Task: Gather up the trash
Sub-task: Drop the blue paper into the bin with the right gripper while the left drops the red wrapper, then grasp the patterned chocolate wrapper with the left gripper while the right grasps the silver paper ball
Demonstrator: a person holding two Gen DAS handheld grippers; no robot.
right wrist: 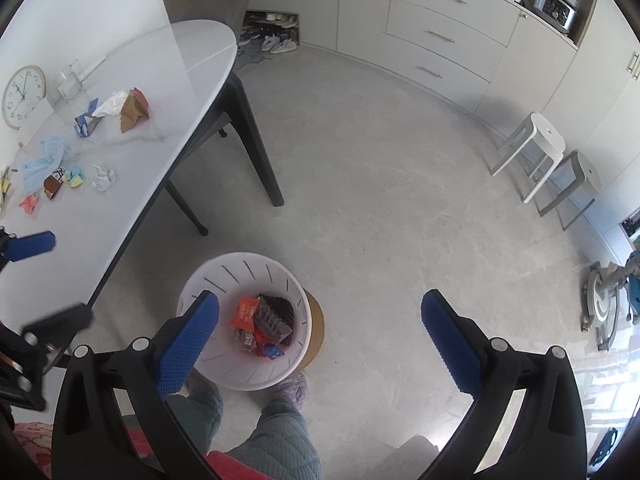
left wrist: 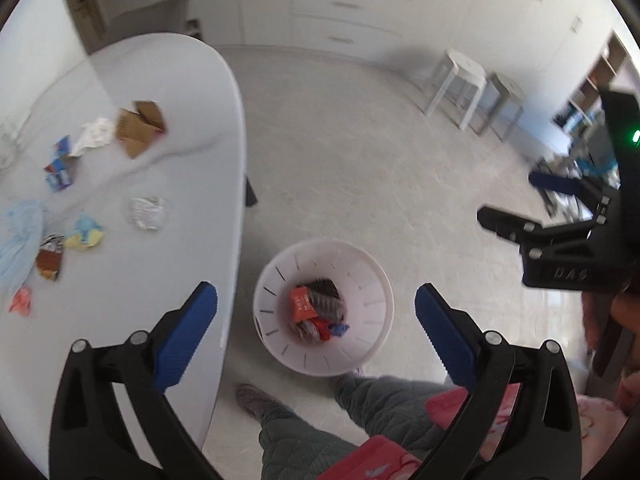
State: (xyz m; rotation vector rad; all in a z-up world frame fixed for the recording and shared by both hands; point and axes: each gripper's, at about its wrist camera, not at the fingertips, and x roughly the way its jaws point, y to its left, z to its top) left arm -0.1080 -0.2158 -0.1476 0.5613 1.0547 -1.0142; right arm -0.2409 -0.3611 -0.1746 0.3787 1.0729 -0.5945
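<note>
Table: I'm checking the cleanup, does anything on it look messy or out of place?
Yes. Litter is strewn over the table: a torn cardboard box, crumpled paper, wrappers. The bin on the floor holds only a few pieces.

A home dining room is being shown: drawers and countertop appliances ahead of the tongs, shoes, stools.

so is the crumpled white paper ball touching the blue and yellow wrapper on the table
Apart. The right wrist view shows bare tabletop between the paper ball and the blue and yellow wrapper; the left wrist view shows the same gap.
</note>
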